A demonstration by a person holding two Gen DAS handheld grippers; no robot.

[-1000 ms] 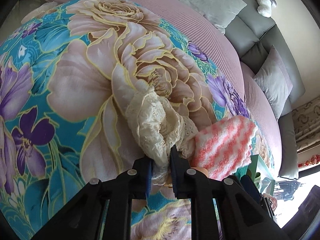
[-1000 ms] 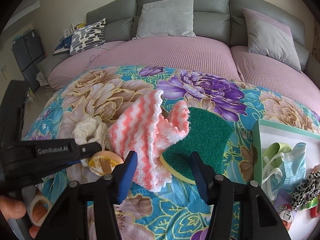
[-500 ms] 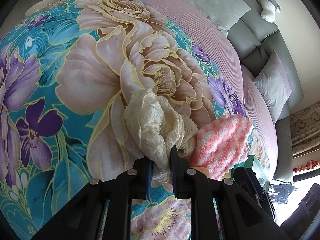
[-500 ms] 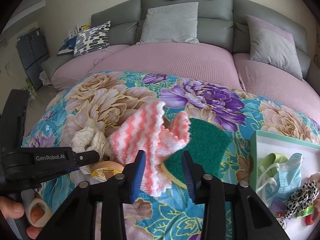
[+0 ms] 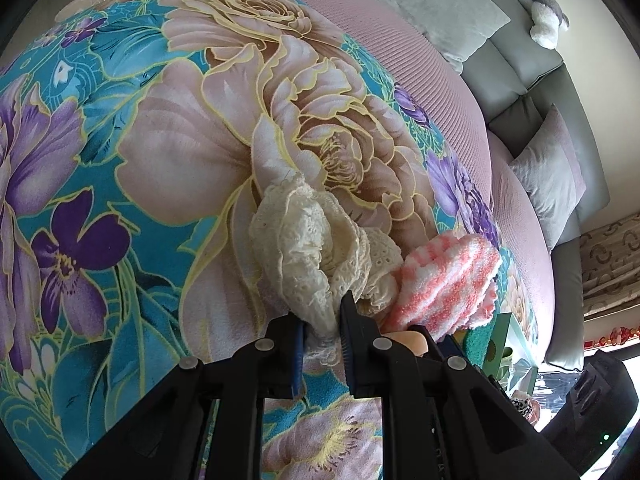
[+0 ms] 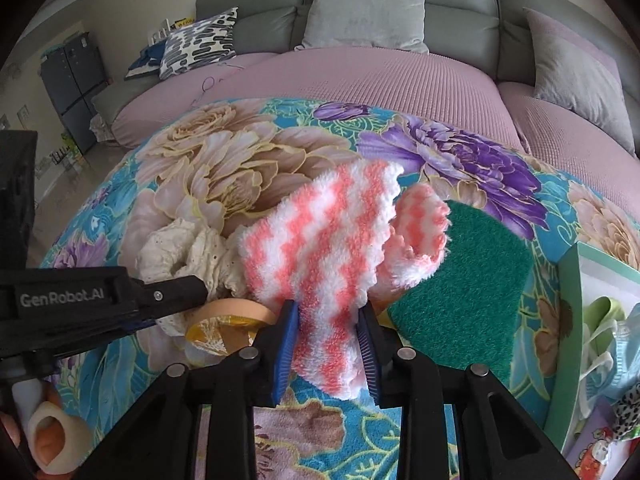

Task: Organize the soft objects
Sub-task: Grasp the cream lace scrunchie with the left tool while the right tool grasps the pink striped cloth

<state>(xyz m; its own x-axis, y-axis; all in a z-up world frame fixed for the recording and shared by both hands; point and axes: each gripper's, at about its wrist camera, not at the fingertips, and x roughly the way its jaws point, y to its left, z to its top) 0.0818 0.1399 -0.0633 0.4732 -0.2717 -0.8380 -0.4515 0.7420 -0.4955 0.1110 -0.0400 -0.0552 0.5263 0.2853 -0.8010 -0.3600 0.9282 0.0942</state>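
Your right gripper [image 6: 327, 350]: jaws pinching the near end of the pink-and-white fuzzy cloth [image 6: 320, 252], pads pressed into the pile on both sides. The cloth's long axis runs straight away from the jaws, up and slightly left, and a folded flap flops over to the right. Its far edge rests on the green scouring pad [image 6: 460, 276], which lies flat on the floral bedspread [image 6: 460, 160].

Your left gripper [image 5: 322, 340]: jaws squeezed on the near tail of the cream lace piece [image 5: 308, 248]. The bulk of the lace is bunched just ahead of the jaws and touches the fuzzy cloth on its right side. A roll of tape [image 6: 228, 322] sits just beside both, under the lace edge.

The relation that matters: the open box [image 6: 572, 320] with soft items already in it is on the far right, at the bedspread's edge. Your right gripper is the nearer one; the left is well apart from it, with the cloth and pad between.

My read: right goes first, sweeping rightward over the green pad. Lift enough that the trailing flap clears the pad, since the pile may snag on it. The lace follows, and it overlaps the tape, so watch for drag.
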